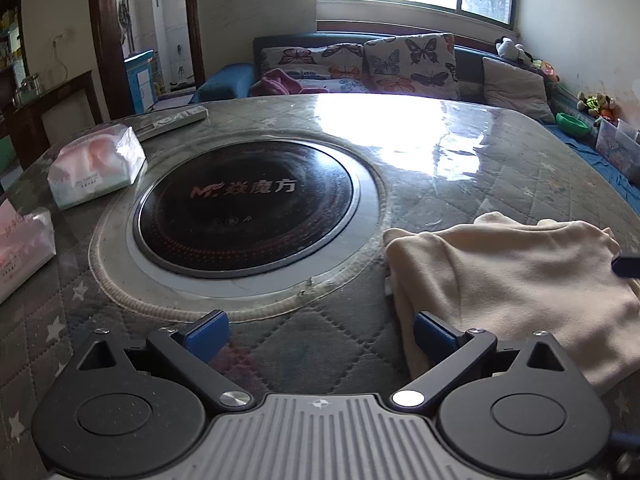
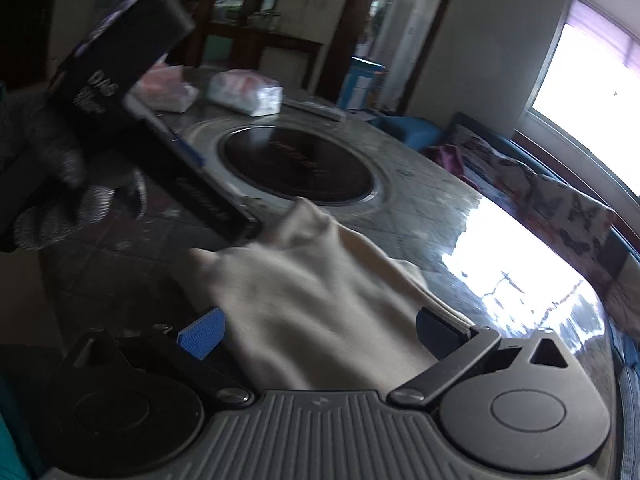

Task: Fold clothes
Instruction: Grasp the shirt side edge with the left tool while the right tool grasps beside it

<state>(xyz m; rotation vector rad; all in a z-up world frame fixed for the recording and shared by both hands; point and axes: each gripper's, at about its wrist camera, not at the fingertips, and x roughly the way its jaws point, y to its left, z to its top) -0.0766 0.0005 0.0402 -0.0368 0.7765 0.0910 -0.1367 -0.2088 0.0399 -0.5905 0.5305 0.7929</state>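
Observation:
A cream garment (image 1: 500, 280) lies bunched on the quilted table top (image 1: 304, 344), to the right of the round black cooktop. My left gripper (image 1: 320, 336) is open just above the table, its right pad (image 1: 434, 338) against the garment's left edge and nothing between the fingers. In the right wrist view the same garment (image 2: 312, 292) runs up between the wide-apart fingers of my right gripper (image 2: 320, 334), which is open. A gloved hand (image 2: 60, 184) holds the left tool at the cloth's far corner. The right tool's tip (image 1: 628, 264) shows at the garment's right side.
A black round cooktop (image 1: 246, 208) is set in the table's middle. Two tissue packs (image 1: 96, 166) and a remote (image 1: 180, 118) lie at the left and far left. Behind the table stands a sofa with butterfly cushions (image 1: 412, 64) under a bright window.

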